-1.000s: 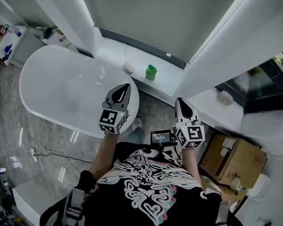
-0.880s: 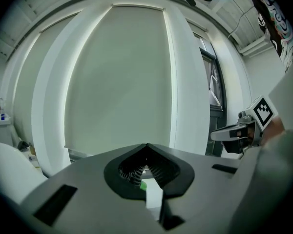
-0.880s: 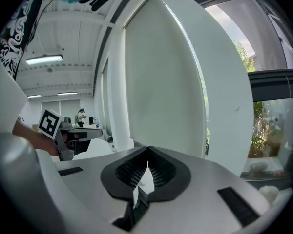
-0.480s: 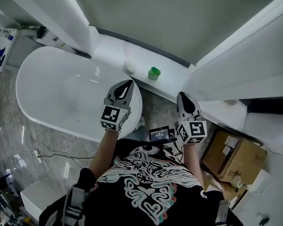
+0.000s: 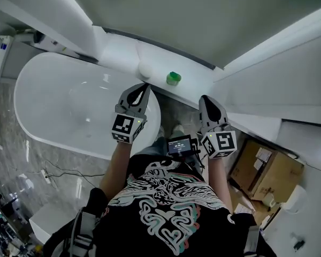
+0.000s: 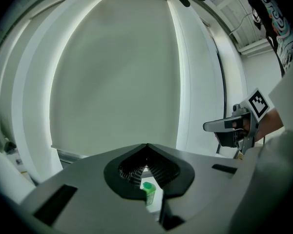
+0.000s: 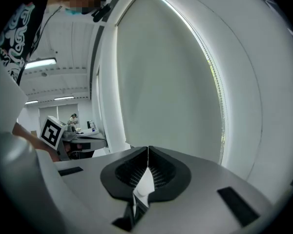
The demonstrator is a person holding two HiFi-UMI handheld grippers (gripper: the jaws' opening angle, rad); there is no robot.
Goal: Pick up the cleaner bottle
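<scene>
The left gripper (image 6: pixel 146 147) is keeping its grey jaws pressed together, with the ribbed black pads meeting at the tip and nothing pinched between them. In the left gripper view, the small cleaner bottle (image 6: pixel 148 191), with its green cap and pale green body, is showing through the narrow opening behind the closed tips, well apart from them. The right gripper (image 7: pixel 148 152) is likewise holding its jaws together on nothing, and only a bright white surface is showing through its opening.

From the head view, both grippers are pointing forward side by side. The left one is hanging over the near rim of the white oval bathtub (image 5: pixel 40 130). The right one is hovering over the grey stone floor (image 5: pixel 176 114) beside the tub. The bottle is standing upright on the white ledge (image 5: pixel 120 52) beyond the tub, ahead of the gap between the two grippers. A white round object (image 5: pixel 145 70) is sitting on the same ledge, just left of the bottle.

A small black screen (image 5: pixel 181 145) is glowing between the person's forearms. A brown cardboard box (image 5: pixel 273 173) is lying on the floor at the right.
</scene>
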